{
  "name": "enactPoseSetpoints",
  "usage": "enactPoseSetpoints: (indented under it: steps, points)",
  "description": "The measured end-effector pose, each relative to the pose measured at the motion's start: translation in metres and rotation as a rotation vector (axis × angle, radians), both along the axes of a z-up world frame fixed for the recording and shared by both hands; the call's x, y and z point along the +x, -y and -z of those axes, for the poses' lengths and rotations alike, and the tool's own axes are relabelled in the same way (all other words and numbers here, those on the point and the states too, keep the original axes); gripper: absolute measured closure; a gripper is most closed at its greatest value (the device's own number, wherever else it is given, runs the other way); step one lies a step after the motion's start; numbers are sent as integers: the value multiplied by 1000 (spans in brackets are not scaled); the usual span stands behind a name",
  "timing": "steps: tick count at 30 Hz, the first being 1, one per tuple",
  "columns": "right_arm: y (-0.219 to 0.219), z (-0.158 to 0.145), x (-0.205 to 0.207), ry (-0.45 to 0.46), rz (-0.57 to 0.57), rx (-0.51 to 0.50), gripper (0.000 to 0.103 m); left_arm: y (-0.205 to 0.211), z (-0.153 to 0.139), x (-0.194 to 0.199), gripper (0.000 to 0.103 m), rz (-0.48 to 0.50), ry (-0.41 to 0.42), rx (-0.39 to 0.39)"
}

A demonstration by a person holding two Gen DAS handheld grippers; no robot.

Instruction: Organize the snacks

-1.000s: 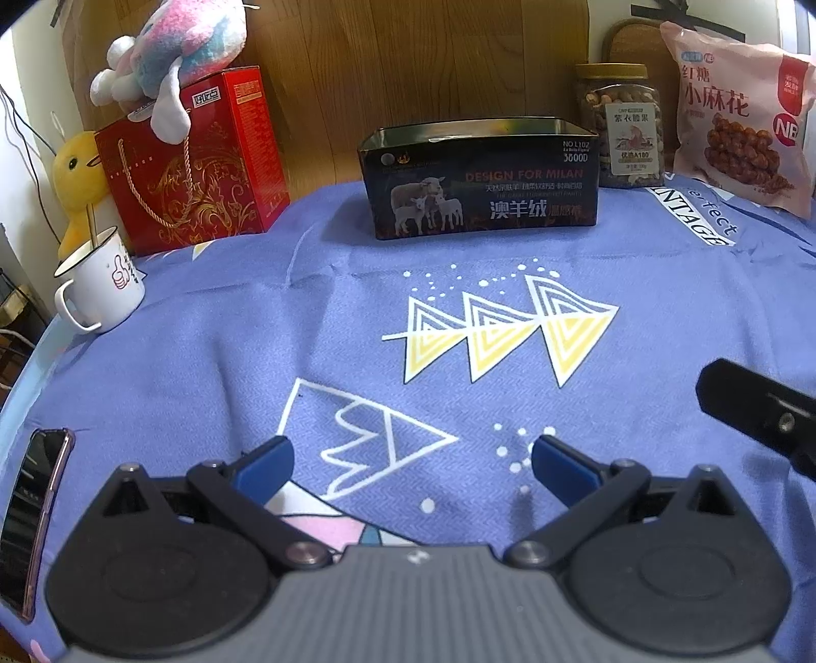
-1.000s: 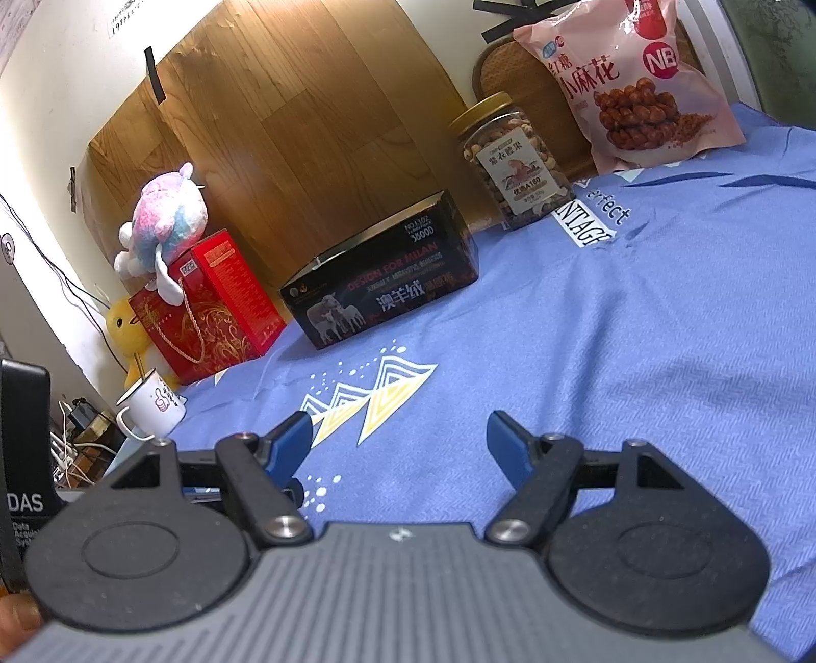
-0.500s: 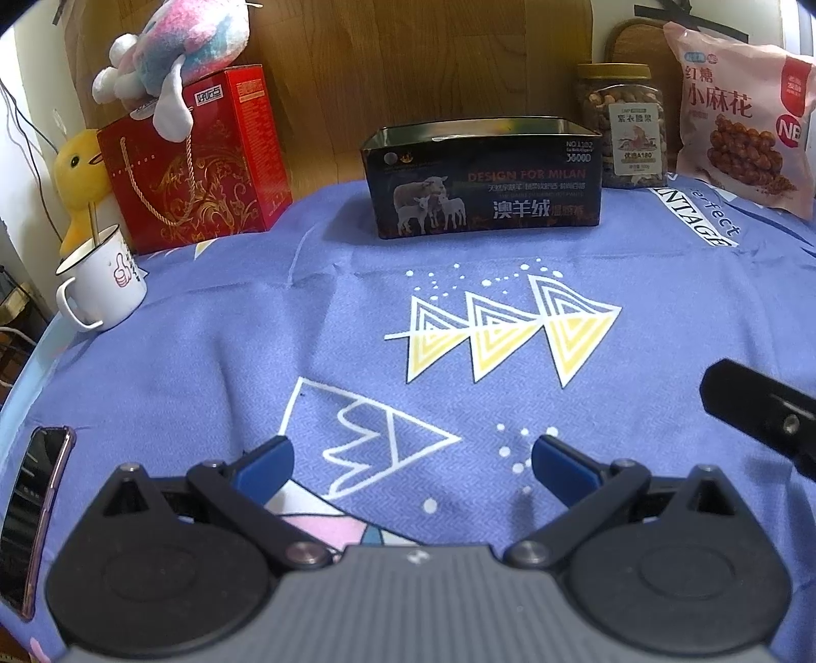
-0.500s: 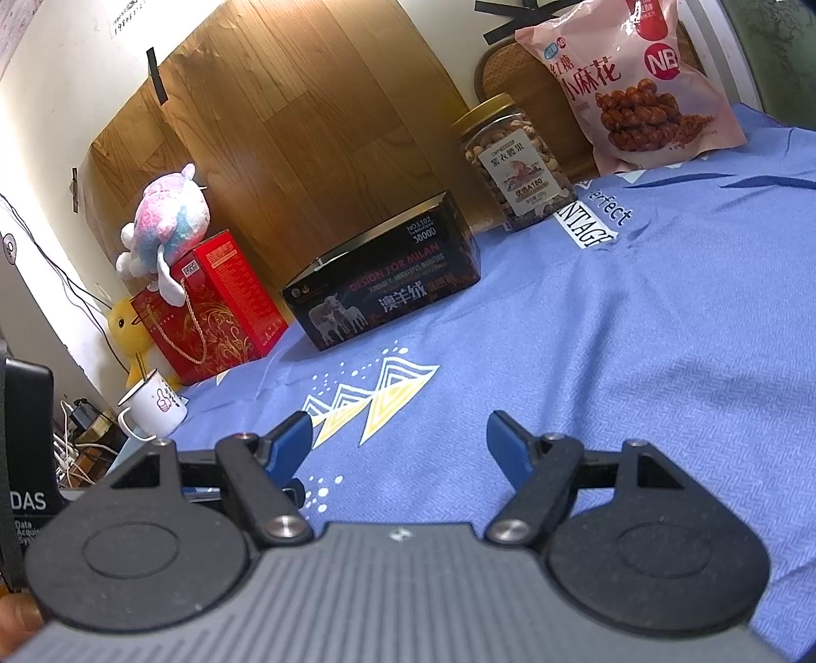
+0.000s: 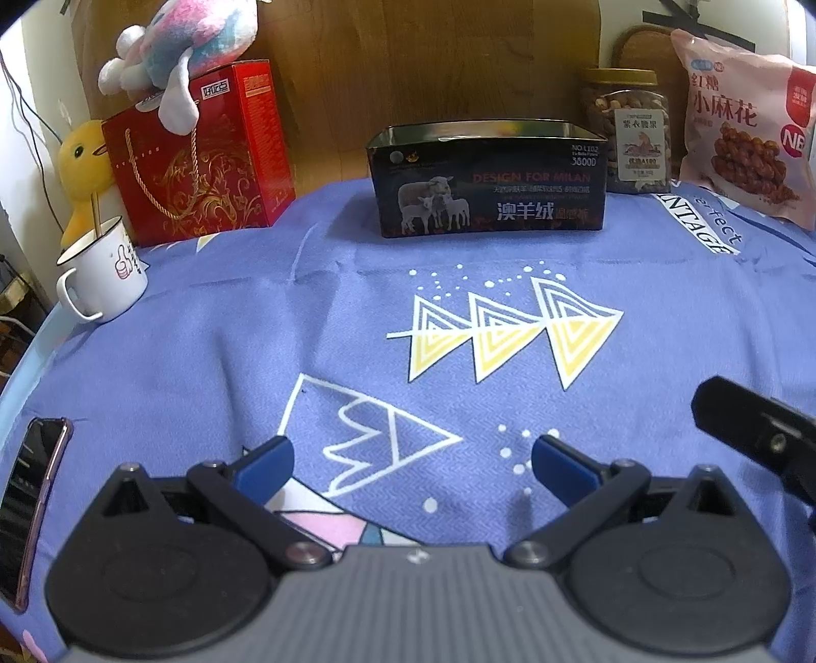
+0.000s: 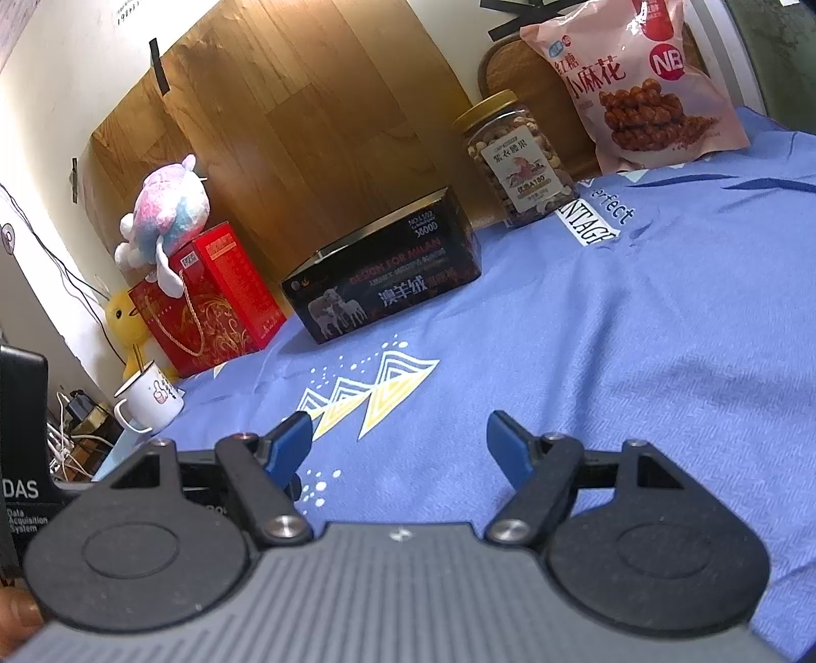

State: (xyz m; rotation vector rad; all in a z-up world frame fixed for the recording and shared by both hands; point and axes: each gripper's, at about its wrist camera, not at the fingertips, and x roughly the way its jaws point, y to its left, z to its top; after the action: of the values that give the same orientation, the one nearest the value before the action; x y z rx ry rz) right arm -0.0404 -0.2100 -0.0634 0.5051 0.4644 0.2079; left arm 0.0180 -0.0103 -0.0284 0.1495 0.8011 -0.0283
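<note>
Blue cloth (image 5: 357,285) with white and yellow triangle prints covers the table, and both grippers hang above it with nothing between their fingers.

The left gripper (image 5: 412,461) has its blue-tipped fingers (image 5: 265,461) spread wide over a white outline print. The right gripper (image 6: 399,442) is likewise released, its fingers (image 6: 502,443) parted over bare cloth; its black edge shows at the right of the left wrist view.

Snacks sit along the back of the table against a wooden board (image 5: 433,61). A black box (image 5: 489,178) with sheep on its front stands open-topped in the middle. Just right of it is a jar (image 5: 625,132) of nuts with a yellow lid, and further right a pink bag (image 5: 739,117) of fried twists leans upright at the back of the table.

Left of the box stands a red gift bag (image 5: 199,158) with a plush toy (image 5: 178,46) on top. A yellow duck (image 5: 81,168) is beside that, and a white mug (image 5: 102,278) in front of it. A phone (image 5: 30,500) lies at the table's left edge.
</note>
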Motion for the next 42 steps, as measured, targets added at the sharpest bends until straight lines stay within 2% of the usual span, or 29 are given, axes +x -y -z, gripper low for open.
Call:
enactPoseSetpoints:
  steps: [11, 18, 31, 34, 36, 37, 42]
  points:
    - [0, 4, 6, -44, -18, 0, 25, 1, 12, 6, 0, -7, -59, -25]
    - [-1, 8, 12, -93, -26, -4, 23, -9, 14, 10, 0, -11, -78, -94]
    - [7, 10, 2, -111, -4, -11, 22, -15, 21, -6, 0, 38, 6, -102]
    - [6, 10, 0, -113, -6, 4, 16, -16, 19, -5, 0, 37, -7, -106]
    - [5, 10, -3, -109, -17, 22, 8, -16, 18, -4, 0, 36, -15, -106]
    - [6, 10, -5, -109, -20, 23, 7, -17, 17, -4, 0, 30, -18, -106]
    - [12, 7, -12, -112, -7, 8, 7, -17, -4, -14, 0, -22, 120, -49]
